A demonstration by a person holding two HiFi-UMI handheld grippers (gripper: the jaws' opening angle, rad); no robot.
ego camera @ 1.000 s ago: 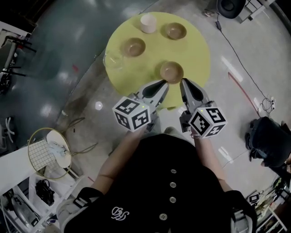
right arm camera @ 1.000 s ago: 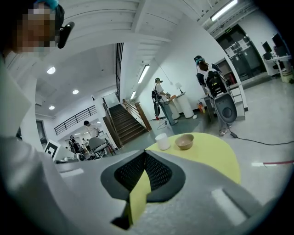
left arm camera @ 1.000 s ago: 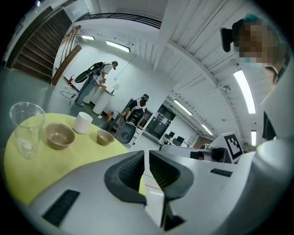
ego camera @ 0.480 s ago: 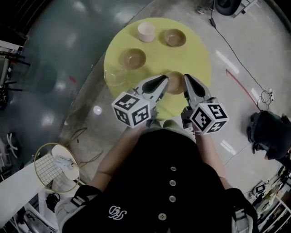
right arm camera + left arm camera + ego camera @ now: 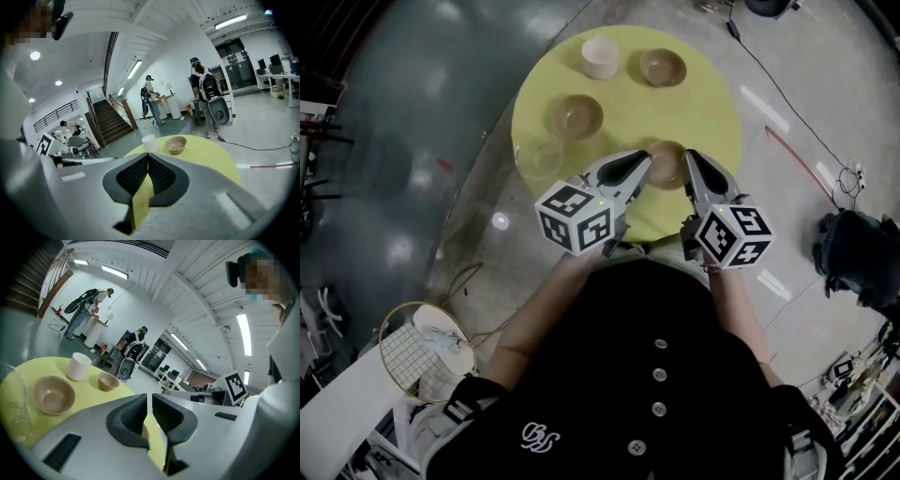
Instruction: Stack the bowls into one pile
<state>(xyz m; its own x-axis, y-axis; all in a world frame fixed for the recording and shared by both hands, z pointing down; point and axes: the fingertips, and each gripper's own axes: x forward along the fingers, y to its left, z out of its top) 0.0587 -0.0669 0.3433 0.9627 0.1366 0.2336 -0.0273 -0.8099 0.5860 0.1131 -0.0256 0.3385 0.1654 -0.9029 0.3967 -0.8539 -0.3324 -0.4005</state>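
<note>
Three brown bowls stand apart on a round yellow table (image 5: 712,103): one at the left (image 5: 576,115), one at the far right (image 5: 663,67), and the nearest (image 5: 668,167), which lies between my two grippers' tips. My left gripper (image 5: 648,158) is shut and empty just left of that bowl. Just right of it, my right gripper (image 5: 689,157) is also shut and empty. The left gripper view shows the left bowl (image 5: 54,394) and the far bowl (image 5: 108,380) beyond the left gripper (image 5: 149,397). The right gripper view shows the far bowl (image 5: 176,145) past the right gripper (image 5: 148,157).
A white cup (image 5: 601,56) stands at the table's far edge and a clear glass (image 5: 539,155) at its left edge. Around the table, the floor holds cables, a black bag (image 5: 853,272) and a round wire rack (image 5: 427,347). People stand far off near a staircase.
Both grippers have moved forward over the table's near edge and now flank the nearest bowl. Both stayed shut. The bowls have not moved.
</note>
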